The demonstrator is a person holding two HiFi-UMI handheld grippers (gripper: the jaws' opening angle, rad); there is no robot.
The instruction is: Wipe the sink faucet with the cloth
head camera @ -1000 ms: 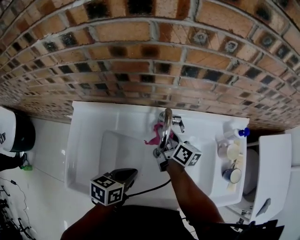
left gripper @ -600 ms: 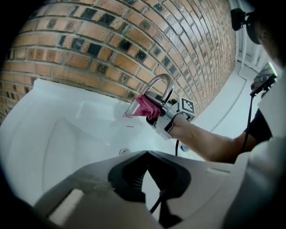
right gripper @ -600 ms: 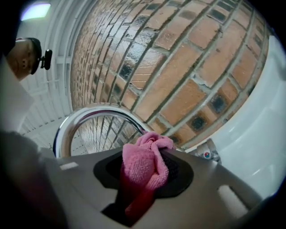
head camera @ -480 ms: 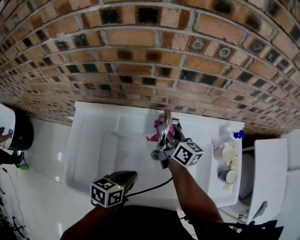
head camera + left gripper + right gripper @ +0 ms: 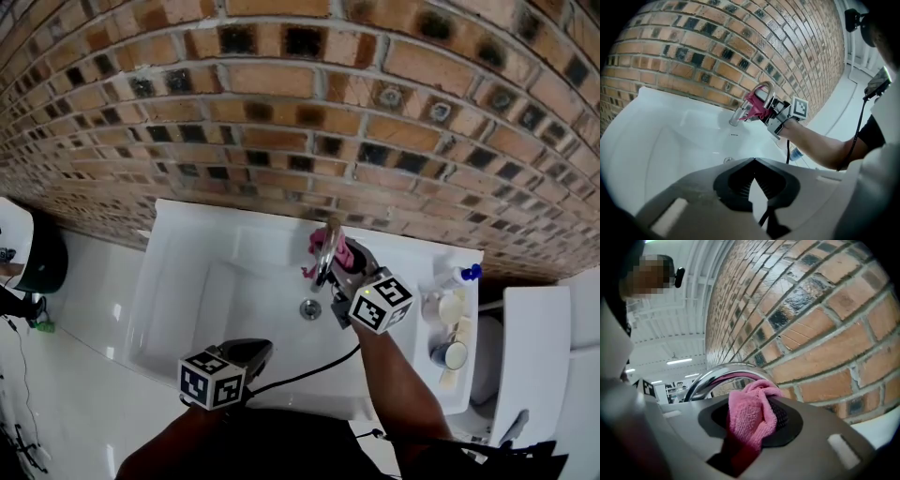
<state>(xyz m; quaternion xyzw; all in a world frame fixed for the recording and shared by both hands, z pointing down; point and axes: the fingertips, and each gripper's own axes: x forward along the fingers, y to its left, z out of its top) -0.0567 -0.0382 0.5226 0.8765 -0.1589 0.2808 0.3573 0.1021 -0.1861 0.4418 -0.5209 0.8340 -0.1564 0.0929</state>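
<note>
Brick wall (image 5: 281, 112) — far side, full width. Blue-capped bottle (image 5: 459, 277) at right, mug (image 5: 448, 354) nearer. Dark bin (image 5: 42, 258) — far left, on glossy white floor (image 5: 75, 319).

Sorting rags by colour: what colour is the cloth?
Pink. The cloth shows best in the right gripper view.

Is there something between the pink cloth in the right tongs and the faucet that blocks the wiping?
Nothing visible blocks it. The right tongs are shut on the pink cloth, and the cloth sits right at the chrome faucet spout.
</note>
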